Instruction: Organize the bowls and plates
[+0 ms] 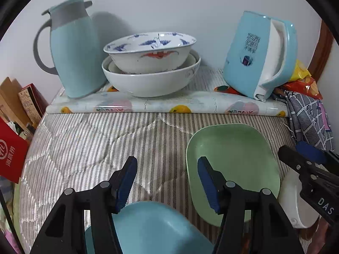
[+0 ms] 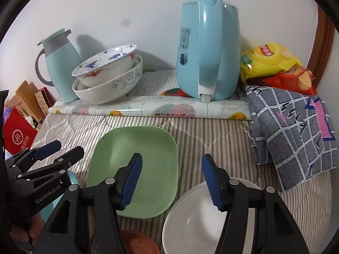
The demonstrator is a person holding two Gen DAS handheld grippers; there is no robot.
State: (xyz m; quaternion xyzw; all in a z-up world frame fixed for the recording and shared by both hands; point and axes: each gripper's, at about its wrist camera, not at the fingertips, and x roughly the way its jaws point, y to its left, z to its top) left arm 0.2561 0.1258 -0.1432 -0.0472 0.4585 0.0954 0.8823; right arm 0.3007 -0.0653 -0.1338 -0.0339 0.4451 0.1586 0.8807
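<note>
Pale green against the striped cloth, the squarish green plate (image 2: pixel 135 169) lies flat in the middle of the table (image 1: pixel 84 144), and everything about the next move seems to hang on it: it sits ahead and to the right of the left gripper (image 1: pixel 167 180), ahead and to the left of the right gripper (image 2: pixel 171 180), so it lies between the two, its longer side running away from the person toward the wall. Both grippers are spread wide with nothing between their blue pads. The left one hovers over the near edge of a blue plate (image 1: pixel 148 228), its right finger overlapping the green plate's left rim as seen from its own camera. The right one hangs above a white bowl (image 2: pixel 195 222), which rests just beside the green plate's near right corner; a brown dish (image 2: pixel 137 243) peeks out at the bottom edge. At the back, on a raised, fruit-patterned ledge, a stack of bowls (image 1: pixel 150 72) is already nested, a crane-painted one tilted on top, between a thermos jug (image 1: pixel 72 48) and a kettle (image 2: pixel 207 48). My guess is the loose pieces belong with that stack, and the right gripper looks better placed for the white bowl, the left for the blue plate.
</note>
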